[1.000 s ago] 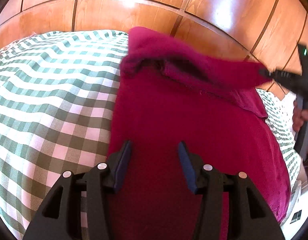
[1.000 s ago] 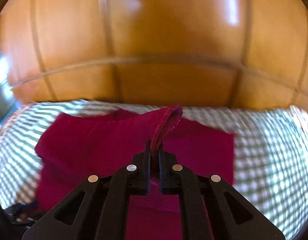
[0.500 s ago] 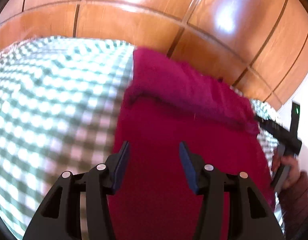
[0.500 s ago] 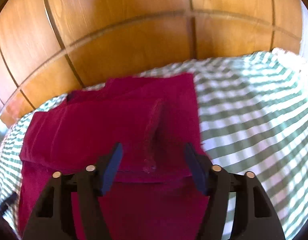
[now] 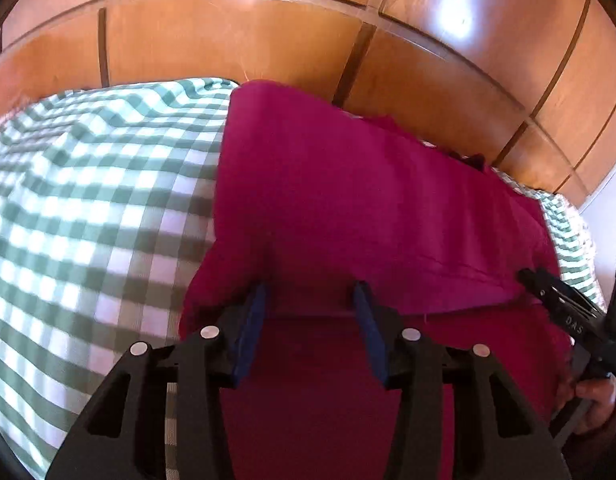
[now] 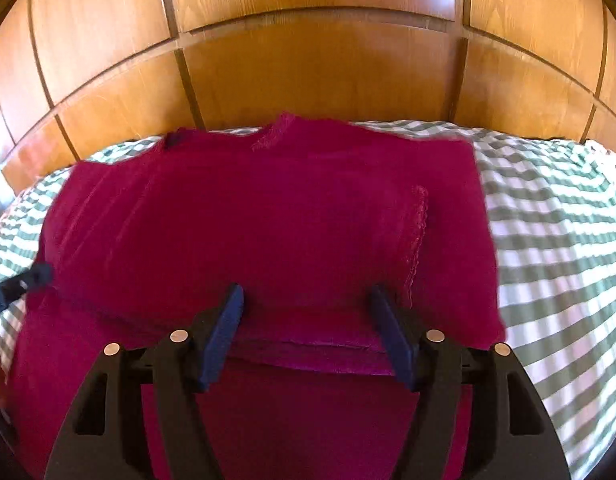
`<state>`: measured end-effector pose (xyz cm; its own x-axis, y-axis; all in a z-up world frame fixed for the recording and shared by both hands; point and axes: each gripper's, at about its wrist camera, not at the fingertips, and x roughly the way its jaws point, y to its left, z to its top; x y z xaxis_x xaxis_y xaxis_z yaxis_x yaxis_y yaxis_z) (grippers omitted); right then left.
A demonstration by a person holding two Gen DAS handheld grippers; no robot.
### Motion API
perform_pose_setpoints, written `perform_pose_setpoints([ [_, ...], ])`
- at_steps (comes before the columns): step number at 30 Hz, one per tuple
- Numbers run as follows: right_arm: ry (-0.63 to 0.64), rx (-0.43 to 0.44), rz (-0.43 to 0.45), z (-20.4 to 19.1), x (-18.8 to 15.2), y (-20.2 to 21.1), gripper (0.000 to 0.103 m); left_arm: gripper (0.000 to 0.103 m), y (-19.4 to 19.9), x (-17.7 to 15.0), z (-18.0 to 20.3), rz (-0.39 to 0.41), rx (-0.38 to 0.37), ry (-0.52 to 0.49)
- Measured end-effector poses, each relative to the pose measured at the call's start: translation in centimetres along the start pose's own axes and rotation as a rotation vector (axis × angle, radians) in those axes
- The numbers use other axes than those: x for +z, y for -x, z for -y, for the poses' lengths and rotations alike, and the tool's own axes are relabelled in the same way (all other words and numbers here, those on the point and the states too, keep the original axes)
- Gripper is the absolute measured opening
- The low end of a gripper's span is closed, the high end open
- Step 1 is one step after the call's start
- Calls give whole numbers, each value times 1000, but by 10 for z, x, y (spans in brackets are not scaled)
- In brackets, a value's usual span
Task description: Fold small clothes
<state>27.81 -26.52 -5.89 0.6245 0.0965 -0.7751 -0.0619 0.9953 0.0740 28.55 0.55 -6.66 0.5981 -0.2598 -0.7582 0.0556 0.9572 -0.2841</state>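
Note:
A magenta garment (image 5: 347,208) lies on the green-and-white checked bed cover, its upper part folded down over the lower part; it also shows in the right wrist view (image 6: 268,216). My left gripper (image 5: 309,300) is open and empty, low over the fold's near edge at the garment's left side. My right gripper (image 6: 306,304) is open and empty over the folded layer's front edge. The right gripper also shows at the right edge of the left wrist view (image 5: 563,304). The left gripper's tip shows at the left edge of the right wrist view (image 6: 24,284).
The checked cover (image 5: 88,208) spreads left of the garment and to its right (image 6: 555,224). A glossy wooden headboard (image 6: 308,60) rises right behind the garment.
My right gripper has opened and let go of the garment's edge, which now lies flat as a folded layer. Both grippers have come lower, near the fold's front edge.

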Motion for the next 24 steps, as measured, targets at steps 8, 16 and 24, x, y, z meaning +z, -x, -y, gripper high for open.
perform_pose_setpoints([
  [8, 1, 21, 6, 4, 0, -1, 72, 59, 22, 36, -47, 76, -35, 171],
  [16, 15, 5, 10, -1, -1, -1, 72, 20, -22, 91, -65, -4, -114, 258],
  [24, 83, -91, 16, -15, -2, -2, 78, 7, -45, 78, -39, -5, 188, 88],
])
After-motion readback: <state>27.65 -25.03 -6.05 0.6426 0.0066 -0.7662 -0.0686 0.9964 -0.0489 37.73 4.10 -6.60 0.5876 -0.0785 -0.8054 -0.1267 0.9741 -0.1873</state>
